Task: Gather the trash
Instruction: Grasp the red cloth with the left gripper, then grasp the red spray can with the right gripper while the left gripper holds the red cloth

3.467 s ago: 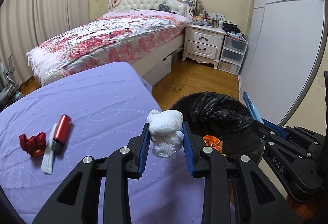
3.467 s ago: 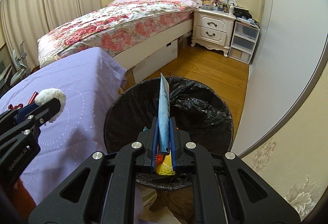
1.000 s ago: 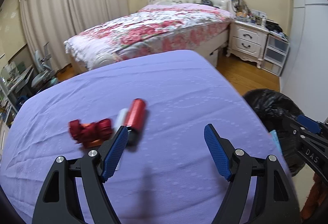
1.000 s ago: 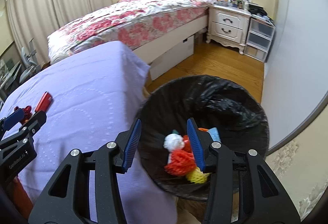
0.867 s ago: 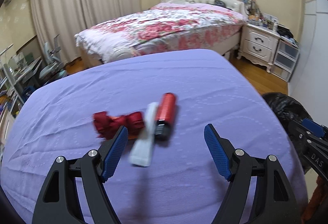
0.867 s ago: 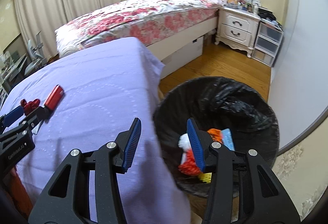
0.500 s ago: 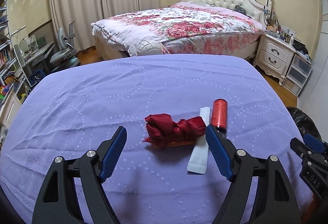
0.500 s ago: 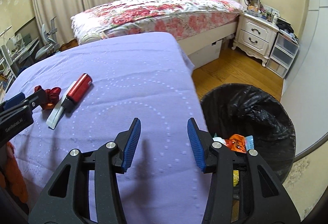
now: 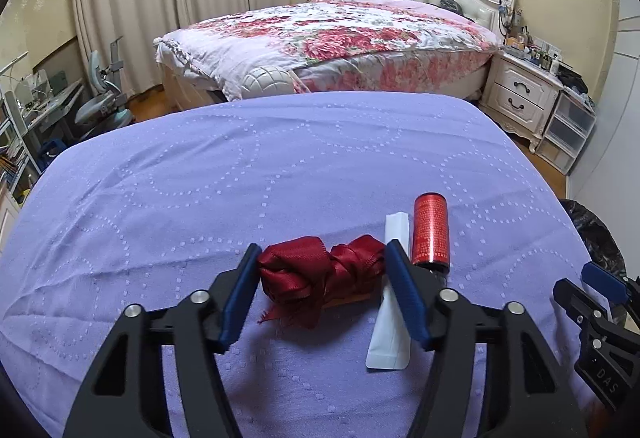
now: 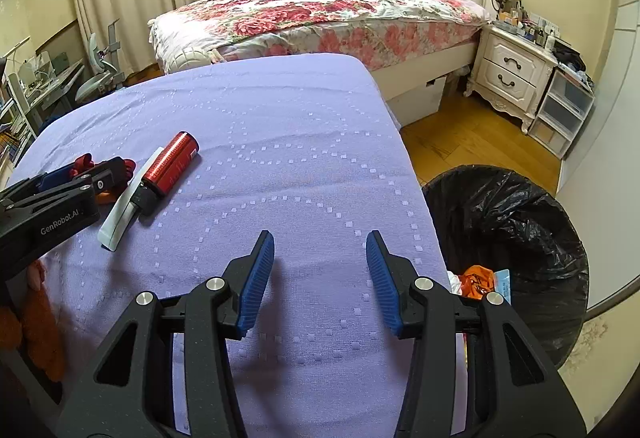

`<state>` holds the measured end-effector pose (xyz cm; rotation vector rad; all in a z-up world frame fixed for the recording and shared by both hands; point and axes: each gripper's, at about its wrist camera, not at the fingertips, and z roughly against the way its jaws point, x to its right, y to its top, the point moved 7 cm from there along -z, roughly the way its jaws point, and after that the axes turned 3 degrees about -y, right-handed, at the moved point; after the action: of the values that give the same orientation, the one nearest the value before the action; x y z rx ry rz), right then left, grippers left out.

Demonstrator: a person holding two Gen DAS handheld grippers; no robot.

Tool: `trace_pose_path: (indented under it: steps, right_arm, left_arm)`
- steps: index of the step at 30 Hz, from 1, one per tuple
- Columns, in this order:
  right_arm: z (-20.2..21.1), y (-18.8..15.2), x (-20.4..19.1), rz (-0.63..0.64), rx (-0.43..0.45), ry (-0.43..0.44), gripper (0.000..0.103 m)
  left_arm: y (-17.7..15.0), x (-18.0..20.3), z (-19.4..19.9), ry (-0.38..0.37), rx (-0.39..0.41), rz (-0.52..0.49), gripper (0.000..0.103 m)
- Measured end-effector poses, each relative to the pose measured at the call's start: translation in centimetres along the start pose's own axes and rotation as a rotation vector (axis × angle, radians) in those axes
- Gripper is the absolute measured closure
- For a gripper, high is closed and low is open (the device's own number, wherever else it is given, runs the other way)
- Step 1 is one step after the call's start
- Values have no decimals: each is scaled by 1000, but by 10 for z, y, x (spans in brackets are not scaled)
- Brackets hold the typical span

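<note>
1. The left hand-held gripper (image 9: 322,288) tilts down over the purple desk (image 9: 280,165); its jaws have just been closing around the red ribbon bundle (image 9: 320,274); whether the pads press it I cannot tell.
2. The right hand-held gripper (image 10: 320,278) hangs spread apart, holding nothing.
3. A white strip (image 9: 390,318) lies partly hidden behind the left finger, beside a red cylinder (image 9: 430,234).
4. The black-lined bin (image 10: 516,238) holds orange, white and blue scraps.

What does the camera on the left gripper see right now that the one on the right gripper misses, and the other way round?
Only the left wrist view shows the left gripper with its jaws, which have just been closing, around the red ribbon. Only the right wrist view shows inside the black-lined bin, with orange trash at the bottom, and the right gripper open over bare cloth. Both show the purple cloth, the red can, the white strip and the flowered bed.
</note>
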<state>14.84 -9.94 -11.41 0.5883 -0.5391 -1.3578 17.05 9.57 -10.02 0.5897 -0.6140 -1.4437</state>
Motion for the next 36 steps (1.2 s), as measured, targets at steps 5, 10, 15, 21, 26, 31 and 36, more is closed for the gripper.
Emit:
trace_pose_path:
  steps: [5,10,15,21,26,31,36]
  right_arm:
    - [0,-1,0,3,2,1,56]
    - [2,-1,0,7,5,1,56]
    - [5,-2,-4,16,8,4,56]
    - [7,-2,-14,37,13,14,56]
    - [7,0,-26,61,13,26,56]
    - [5,7,-46,88,16,47,56]
    - [2,21,-68,106,24,79,56]
  left_arm:
    - [-3,-2,5,-36,5,16,63]
    - [-6,-6,15,-45,17,32,69]
    - [-3,-19,30,-46,43,64,69]
    - [-3,-37,44,-22,73,77,69]
    - [-13,-64,44,22,63,110,69]
    - [-22,-95,44,65,50,161,69]
    - [-24,-118,48,119,66,178,69]
